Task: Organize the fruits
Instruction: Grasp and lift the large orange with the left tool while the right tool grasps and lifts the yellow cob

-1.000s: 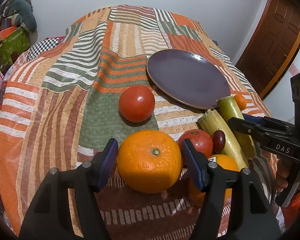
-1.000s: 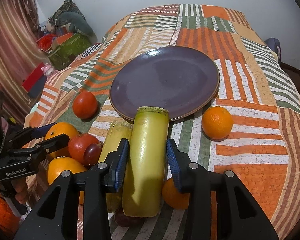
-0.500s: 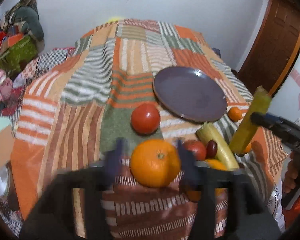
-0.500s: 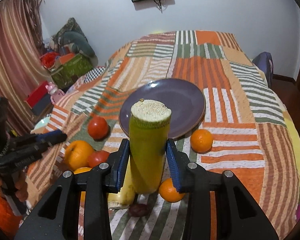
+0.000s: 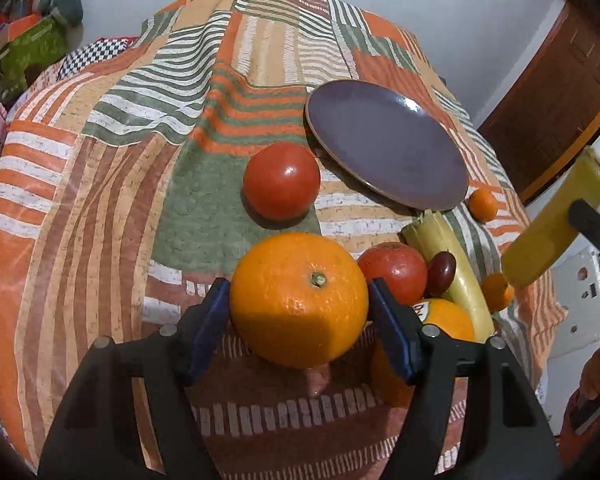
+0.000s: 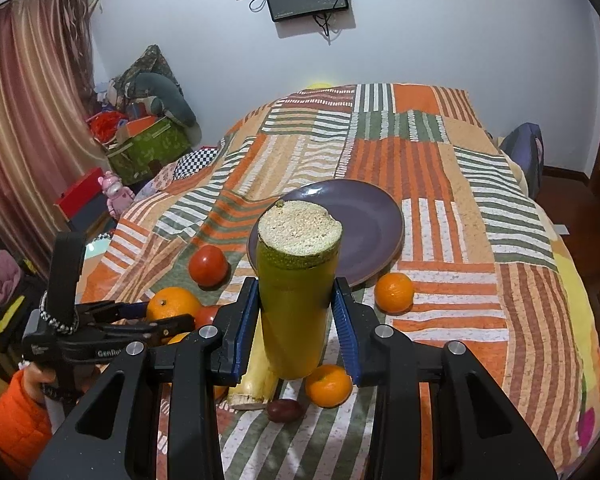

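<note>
The left gripper (image 5: 299, 304) has its blue pads against both sides of a large orange (image 5: 299, 300), glossy and pitted with a green stem scar on top; its jaws have just been widening a little. Right of it lie a red tomato (image 5: 394, 270) and a dark plum (image 5: 442, 268). The right gripper (image 6: 296, 312) pinches a yellow-green sugarcane piece (image 6: 294, 304), raised above the striped bedspread (image 6: 440, 168), its pale fibrous cut end before the purple plate (image 6: 374, 228).
</note>
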